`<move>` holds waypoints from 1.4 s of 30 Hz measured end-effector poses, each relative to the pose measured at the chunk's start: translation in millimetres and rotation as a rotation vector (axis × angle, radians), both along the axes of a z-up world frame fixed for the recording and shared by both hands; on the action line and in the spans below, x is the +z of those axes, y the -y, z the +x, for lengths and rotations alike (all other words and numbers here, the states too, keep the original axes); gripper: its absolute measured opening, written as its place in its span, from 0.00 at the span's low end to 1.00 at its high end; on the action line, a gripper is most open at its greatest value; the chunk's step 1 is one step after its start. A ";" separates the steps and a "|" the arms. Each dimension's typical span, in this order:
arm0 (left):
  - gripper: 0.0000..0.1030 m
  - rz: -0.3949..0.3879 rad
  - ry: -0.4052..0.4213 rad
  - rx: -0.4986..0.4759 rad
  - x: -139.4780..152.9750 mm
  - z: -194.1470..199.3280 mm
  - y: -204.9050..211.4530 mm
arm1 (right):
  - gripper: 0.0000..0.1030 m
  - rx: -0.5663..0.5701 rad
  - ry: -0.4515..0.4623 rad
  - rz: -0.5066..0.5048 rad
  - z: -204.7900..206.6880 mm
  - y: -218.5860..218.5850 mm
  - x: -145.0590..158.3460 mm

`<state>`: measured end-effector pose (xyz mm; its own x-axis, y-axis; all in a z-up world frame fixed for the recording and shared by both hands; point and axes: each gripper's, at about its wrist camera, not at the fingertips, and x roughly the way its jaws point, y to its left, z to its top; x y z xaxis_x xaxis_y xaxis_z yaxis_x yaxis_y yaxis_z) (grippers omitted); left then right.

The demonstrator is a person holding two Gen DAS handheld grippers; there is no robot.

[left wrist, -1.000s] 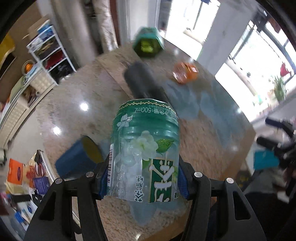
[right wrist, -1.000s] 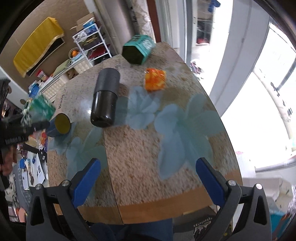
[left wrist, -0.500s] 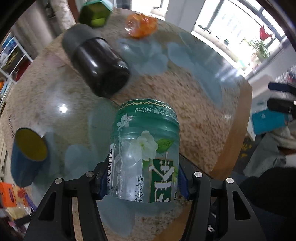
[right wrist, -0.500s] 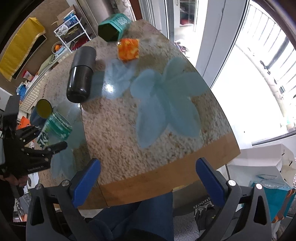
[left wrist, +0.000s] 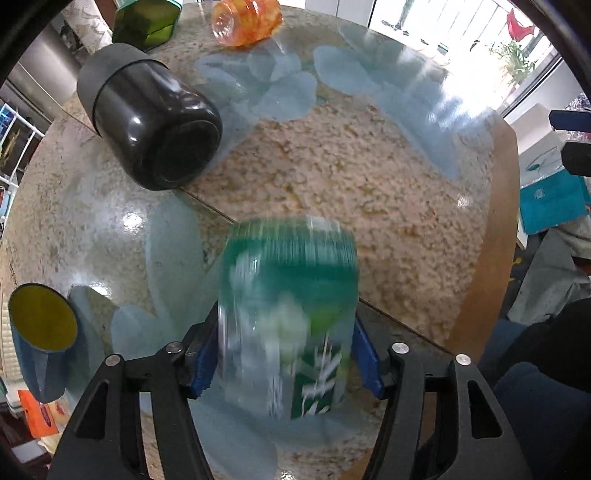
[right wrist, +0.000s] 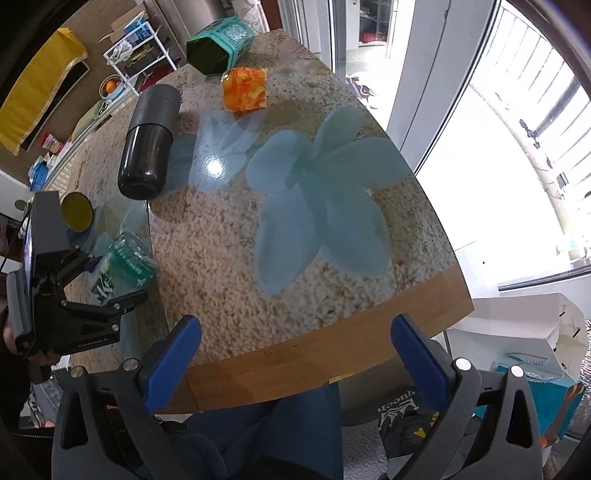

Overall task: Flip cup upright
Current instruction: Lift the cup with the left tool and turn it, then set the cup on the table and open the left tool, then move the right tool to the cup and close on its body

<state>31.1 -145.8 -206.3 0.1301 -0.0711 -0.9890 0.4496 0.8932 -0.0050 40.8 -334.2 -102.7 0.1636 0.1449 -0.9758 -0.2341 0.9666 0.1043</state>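
The green cup (left wrist: pixel 288 317), cut from a clear tea bottle with a green and white label, sits between the blue pads of my left gripper (left wrist: pixel 286 360). It is motion-blurred, and the pads stand close at its sides. In the right wrist view the cup (right wrist: pixel 127 258) hangs low over the table's left part in the left gripper (right wrist: pixel 107 280). My right gripper (right wrist: pixel 295 354) is open and empty, held off the table's near wooden edge.
On the granite table (right wrist: pixel 229 280) with pale blue flower prints lie a black flask (left wrist: pixel 147 125), an orange cup (left wrist: pixel 245 20), a dark green hexagonal tin (left wrist: pixel 146 20) and a blue cup with a yellow inside (left wrist: pixel 40 332). White boxes (right wrist: pixel 517 332) stand right.
My left gripper has dropped toward the table with the green cup, which now blurs between the pads. My right gripper has drawn back toward the near edge.
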 end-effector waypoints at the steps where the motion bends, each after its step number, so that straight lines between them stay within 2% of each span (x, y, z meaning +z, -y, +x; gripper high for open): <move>1: 0.70 0.001 -0.004 -0.001 -1.3 -0.2 -1.2 | 1.00 0.003 -0.001 0.000 0.2 -1.0 -0.6; 3: 0.79 0.015 -0.003 -0.008 -3.6 -2.1 -1.0 | 1.00 0.007 -0.001 0.000 -0.9 0.1 -0.6; 9: 0.82 0.033 0.012 -0.030 -5.8 -13.8 5.6 | 1.00 0.053 0.003 -0.019 -6.0 -6.1 -0.7; 15: 0.95 0.002 0.017 -0.028 10.4 -15.6 3.7 | 1.00 0.084 0.011 0.003 -10.2 -11.2 2.8; 16: 1.00 0.000 0.020 -0.027 13.5 -15.7 3.1 | 1.00 0.086 0.015 0.001 -10.4 -11.5 3.8; 27: 1.00 -0.016 0.076 0.052 56.3 -21.9 -18.8 | 1.00 0.123 0.050 0.028 -5.7 -23.8 14.8; 29: 1.00 -0.025 0.093 0.100 66.4 -23.3 -31.8 | 1.00 0.153 0.060 0.011 -2.7 -29.8 15.8; 35: 1.00 -0.068 0.112 0.248 80.5 -52.3 -71.4 | 1.00 0.371 0.129 -0.018 3.3 -66.6 30.4; 42: 1.00 -0.124 0.119 0.452 83.2 -97.0 -117.2 | 1.00 0.753 0.177 -0.062 -8.1 -136.0 42.0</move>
<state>-65.9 -28.6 -123.2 0.2864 -0.0981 -0.9531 0.0202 0.9951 -0.0963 32.7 -198.2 -60.6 0.1967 0.2248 -0.9544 -0.8387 0.5428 -0.0450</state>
